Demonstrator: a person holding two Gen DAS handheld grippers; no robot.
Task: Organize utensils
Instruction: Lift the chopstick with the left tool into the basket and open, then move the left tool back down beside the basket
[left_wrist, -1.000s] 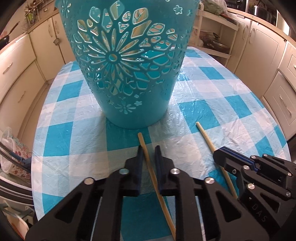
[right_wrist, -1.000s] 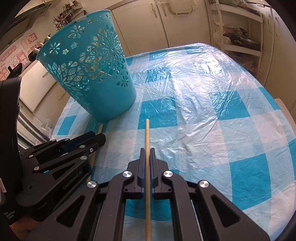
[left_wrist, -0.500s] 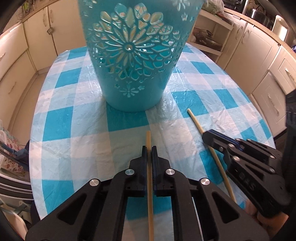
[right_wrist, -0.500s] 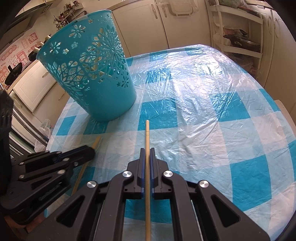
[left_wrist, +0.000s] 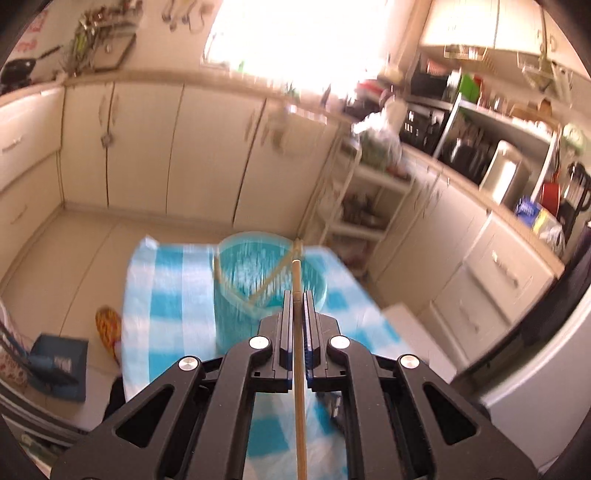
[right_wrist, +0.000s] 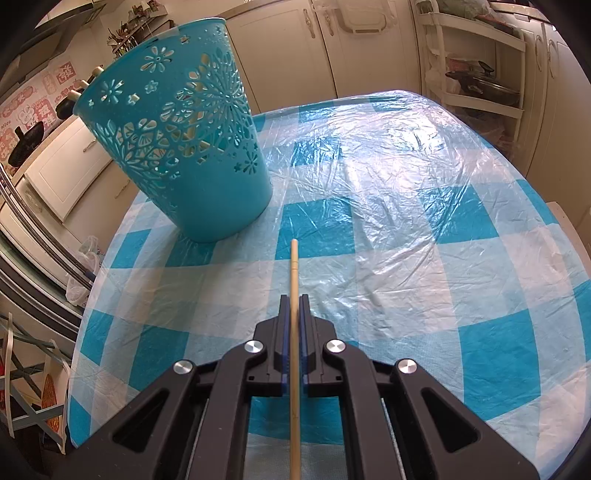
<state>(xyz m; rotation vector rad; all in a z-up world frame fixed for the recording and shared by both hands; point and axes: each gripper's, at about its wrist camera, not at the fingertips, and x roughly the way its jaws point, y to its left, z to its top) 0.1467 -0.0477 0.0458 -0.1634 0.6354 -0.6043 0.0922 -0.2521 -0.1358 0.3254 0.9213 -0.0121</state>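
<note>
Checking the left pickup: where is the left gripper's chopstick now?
In the left wrist view the chopstick is clamped in the left gripper, centre frame, its tip over the teal basket.

The bin (right_wrist: 177, 147) looks like smooth turquoise plastic, pierced with flower cutouts. A glossy, wrinkled clear plastic sheet (right_wrist: 388, 155) covers the checked cloth (right_wrist: 480, 347) on the table. Both chopsticks (right_wrist: 294, 295) (left_wrist: 298, 369) look like pale matt wood. Each claw (right_wrist: 293, 306) (left_wrist: 296, 306) is matt black plastic with shiny metal screws
</note>
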